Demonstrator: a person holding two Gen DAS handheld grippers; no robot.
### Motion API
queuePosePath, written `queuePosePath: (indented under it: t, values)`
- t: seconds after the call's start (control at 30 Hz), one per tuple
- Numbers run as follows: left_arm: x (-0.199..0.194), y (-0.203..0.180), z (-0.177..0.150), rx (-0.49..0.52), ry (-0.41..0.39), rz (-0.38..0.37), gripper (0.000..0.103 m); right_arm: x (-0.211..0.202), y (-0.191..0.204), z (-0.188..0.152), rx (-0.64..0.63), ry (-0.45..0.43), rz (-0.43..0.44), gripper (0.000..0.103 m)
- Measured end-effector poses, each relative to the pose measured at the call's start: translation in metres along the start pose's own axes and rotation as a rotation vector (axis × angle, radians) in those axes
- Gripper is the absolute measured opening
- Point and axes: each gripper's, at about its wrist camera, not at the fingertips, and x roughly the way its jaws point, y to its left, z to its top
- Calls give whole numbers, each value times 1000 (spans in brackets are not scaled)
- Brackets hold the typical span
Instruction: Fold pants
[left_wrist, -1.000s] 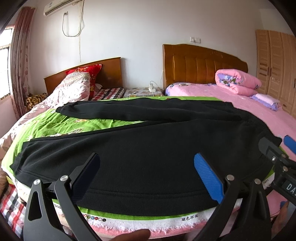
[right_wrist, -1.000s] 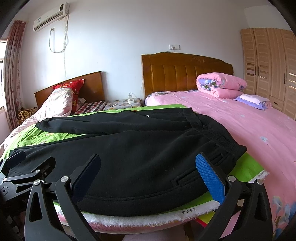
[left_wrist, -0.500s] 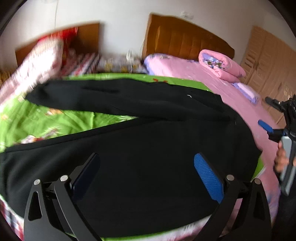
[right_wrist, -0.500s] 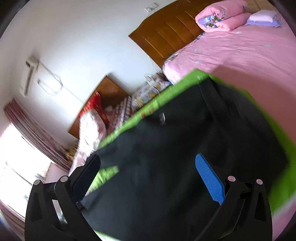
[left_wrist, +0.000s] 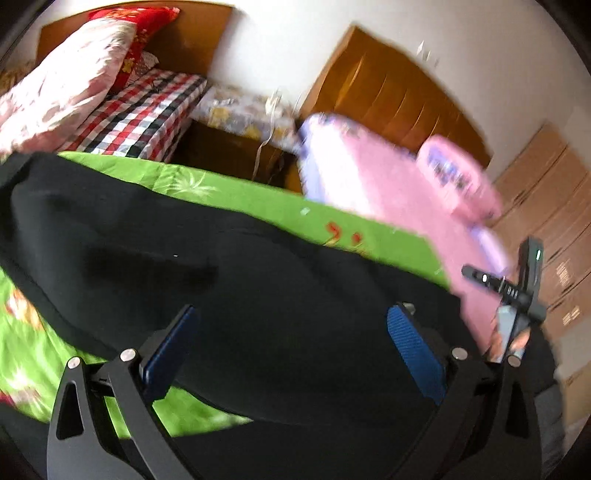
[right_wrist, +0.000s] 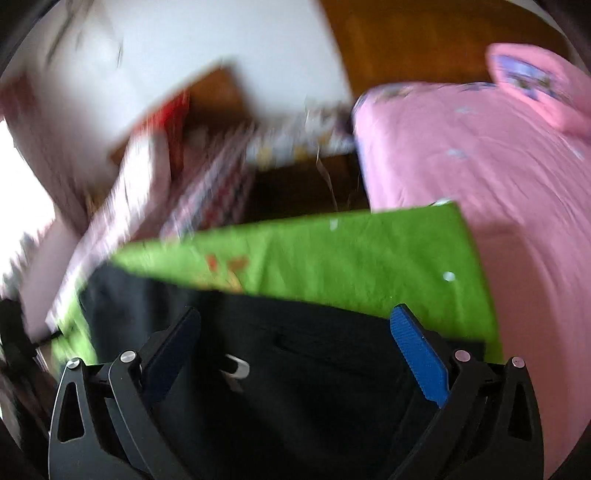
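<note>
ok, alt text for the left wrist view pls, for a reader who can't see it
Open left gripper above black pants spread on a green sheet. Beyond, blurred: a pink bed, wooden headboards and the right gripper at the right edge.

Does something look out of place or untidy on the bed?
Nothing is spilled or damaged. The black pants lie unfolded on the green sheet, legs spread apart. Both views are blurred.

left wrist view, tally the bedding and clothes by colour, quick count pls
black: 1, the pants
green: 1, the sheet under them
pink: 2, the bedspread and folded quilt
red: 1, the pillow
red-and-white check: 1, the checked cover
total: 6
</note>
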Motion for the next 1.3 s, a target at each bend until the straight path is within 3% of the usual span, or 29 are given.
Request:
queuePosePath:
  t: [0.07, 0.2, 0.27, 0.3, 0.37, 0.4, 0.43, 0.57, 0.63, 0.77, 0.93, 0.97, 1.0, 1.03, 1.07, 1.17, 1.2, 1.27, 1.3]
  values:
    - [15, -1, 7, 23, 48, 37, 101, 28, 3, 5, -80, 73, -37, 99]
    - [40, 10, 10, -22, 157, -30, 101, 59, 12, 4, -201, 185, 24, 80]
    - [49, 10, 16, -35, 173, -55, 100, 69, 17, -1, -241, 241, 37, 79]
    - [54, 10, 18, -28, 183, -66, 100, 66, 20, -4, -279, 230, 31, 78]
    - [63, 7, 21, -28, 204, -86, 100, 56, 21, -6, -289, 207, 58, 58]
    - [67, 6, 21, -35, 209, -101, 99, 51, 23, -7, -298, 187, 46, 22]
    - [69, 4, 21, -42, 211, -114, 99, 41, 29, -10, -332, 153, -33, 9]
    - [69, 2, 21, -86, 196, -168, 99, -2, 66, -39, -448, 34, -105, 9]
    - [67, 4, 21, -137, 190, -203, 99, -42, 91, -69, -502, -81, -141, 9]
    - [61, 6, 19, -215, 163, -261, 99, -106, 124, -133, -501, -263, -173, 9]
    - [54, 5, 5, -271, 140, -253, 97, -136, 146, -213, -441, -347, -150, 9]
    - [51, 2, -4, -251, 136, -205, 91, -136, 149, -226, -427, -357, -152, 9]
    - [48, 2, -10, -240, 134, -172, 58, -133, 150, -232, -416, -355, -153, 9]
    - [45, 0, -20, -224, 139, -147, 14, -129, 150, -240, -393, -348, -150, 9]
    - [42, 1, -26, -219, 138, -148, 13, -127, 149, -244, -378, -350, -149, 9]
    - [-8, -11, -59, -136, -28, -98, 10, -128, 145, -248, -322, -336, -132, 9]
    - [-26, -17, -70, -103, -84, -92, 10, -132, 143, -250, -307, -349, -131, 18]
    - [-63, -29, -97, -26, -191, -81, 11, -147, 135, -255, -245, -380, -100, 63]
    - [-82, -37, -116, 19, -236, -71, 12, -161, 126, -260, -185, -406, -59, 98]
